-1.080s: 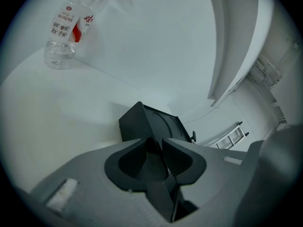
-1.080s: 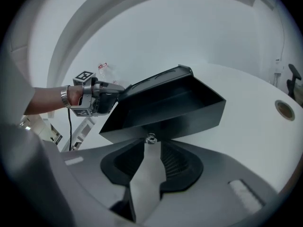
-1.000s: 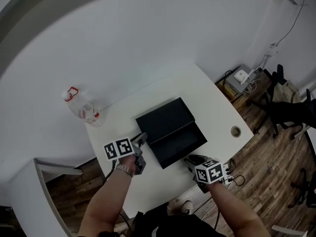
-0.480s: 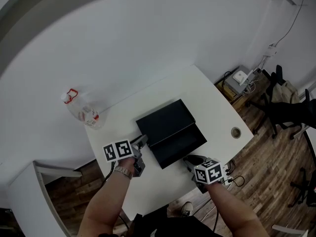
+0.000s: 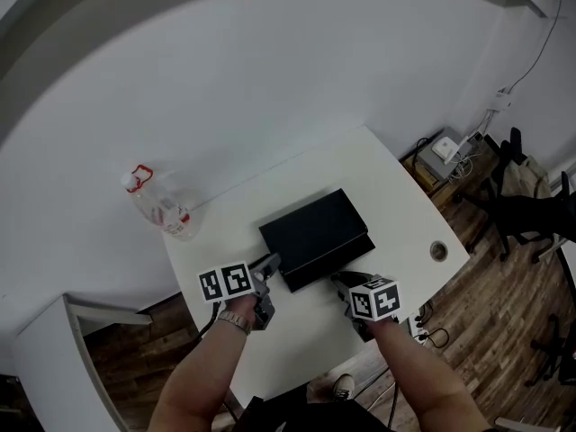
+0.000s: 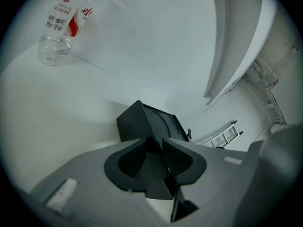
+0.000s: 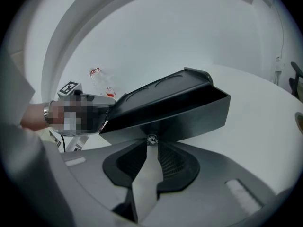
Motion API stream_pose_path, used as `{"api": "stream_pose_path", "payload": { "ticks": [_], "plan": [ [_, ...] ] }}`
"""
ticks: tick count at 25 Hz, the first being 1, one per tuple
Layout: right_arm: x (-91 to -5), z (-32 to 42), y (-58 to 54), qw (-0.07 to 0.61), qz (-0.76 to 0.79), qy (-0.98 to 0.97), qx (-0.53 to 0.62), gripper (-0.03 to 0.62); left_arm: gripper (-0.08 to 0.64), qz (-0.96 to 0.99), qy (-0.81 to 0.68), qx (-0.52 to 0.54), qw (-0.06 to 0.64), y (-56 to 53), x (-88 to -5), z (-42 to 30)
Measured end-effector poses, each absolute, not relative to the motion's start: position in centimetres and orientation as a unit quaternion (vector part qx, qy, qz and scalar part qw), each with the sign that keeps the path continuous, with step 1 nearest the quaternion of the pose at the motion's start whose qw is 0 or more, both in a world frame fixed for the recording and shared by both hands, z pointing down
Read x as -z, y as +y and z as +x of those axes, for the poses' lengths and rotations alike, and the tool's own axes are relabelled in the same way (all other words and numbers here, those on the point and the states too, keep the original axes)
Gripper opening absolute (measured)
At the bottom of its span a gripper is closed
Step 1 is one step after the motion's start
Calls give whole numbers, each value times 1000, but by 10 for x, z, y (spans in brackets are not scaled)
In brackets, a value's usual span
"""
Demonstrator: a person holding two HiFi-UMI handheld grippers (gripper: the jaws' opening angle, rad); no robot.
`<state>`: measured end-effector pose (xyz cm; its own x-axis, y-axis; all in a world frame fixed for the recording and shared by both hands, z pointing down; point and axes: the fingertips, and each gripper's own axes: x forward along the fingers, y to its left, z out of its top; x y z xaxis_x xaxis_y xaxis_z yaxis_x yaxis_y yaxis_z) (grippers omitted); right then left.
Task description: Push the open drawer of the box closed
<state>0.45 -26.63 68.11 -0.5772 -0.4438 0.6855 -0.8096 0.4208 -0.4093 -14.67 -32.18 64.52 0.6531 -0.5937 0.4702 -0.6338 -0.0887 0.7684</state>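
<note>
The flat black box [image 5: 312, 228] lies on the white table [image 5: 387, 178], its drawer [image 5: 331, 266] seemingly almost shut.

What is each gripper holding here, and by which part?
The right gripper pinches the drawer by its small front knob. The left gripper is shut, holding nothing.

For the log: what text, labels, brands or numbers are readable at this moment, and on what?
Bottle label: red and dark print, too small and blurred to read.
Marker cubes: black-and-white square patterns only, no letters or numbers.
Black box: no text visible.
Nothing here can be quoted as it reads.
</note>
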Motion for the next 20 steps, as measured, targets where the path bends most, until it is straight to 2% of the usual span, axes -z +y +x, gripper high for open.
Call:
{"api": "stream_pose_path", "payload": {
  "ticks": [20],
  "plan": [
    [-683, -14, -306, 237, 386, -806, -382, 72, 118, 740, -404, -15, 538, -320, -645, -146]
  ]
}}
